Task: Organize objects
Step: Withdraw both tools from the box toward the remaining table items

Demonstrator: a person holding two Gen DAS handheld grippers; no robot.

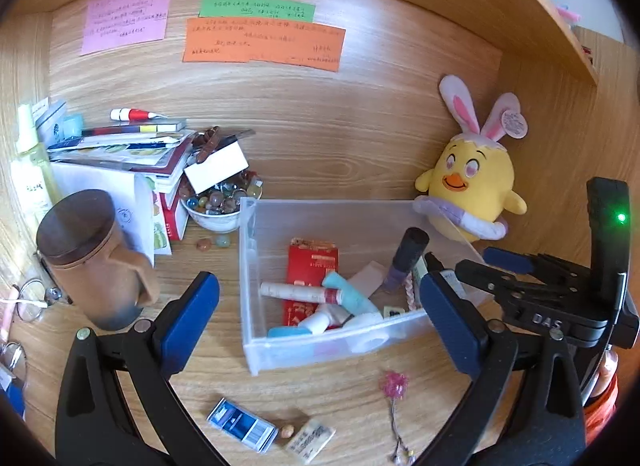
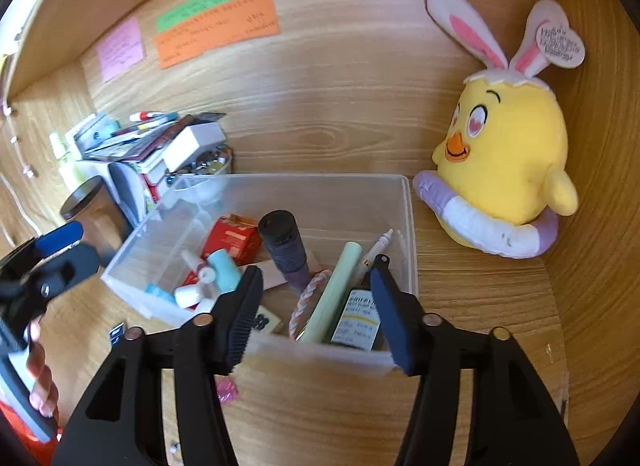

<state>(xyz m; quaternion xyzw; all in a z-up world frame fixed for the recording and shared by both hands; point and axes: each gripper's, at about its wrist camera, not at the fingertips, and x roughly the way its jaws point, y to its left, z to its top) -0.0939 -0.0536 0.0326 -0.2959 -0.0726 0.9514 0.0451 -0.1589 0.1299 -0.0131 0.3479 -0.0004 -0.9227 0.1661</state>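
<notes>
Both grippers hover apart-jawed at the clear bin on the wooden desk.

Left wrist view: the left gripper (image 1: pixel 320 314) is spread wide and empty; the clear bin (image 1: pixel 256 266), full of small items, sits at twelve o'clock, with a blue card (image 1: pixel 242 424) at six. Right wrist view: the right gripper (image 2: pixel 316 314) is parted, gripping nothing, over the bin's near wall (image 2: pixel 320 354); a yellow chick plush (image 2: pixel 508 157) sits at two o'clock.

The handwriting on the orange note (image 1: pixel 262 43) is too small to read; the box wall (image 2: pixel 320 356) blurs the bottle's base.
</notes>
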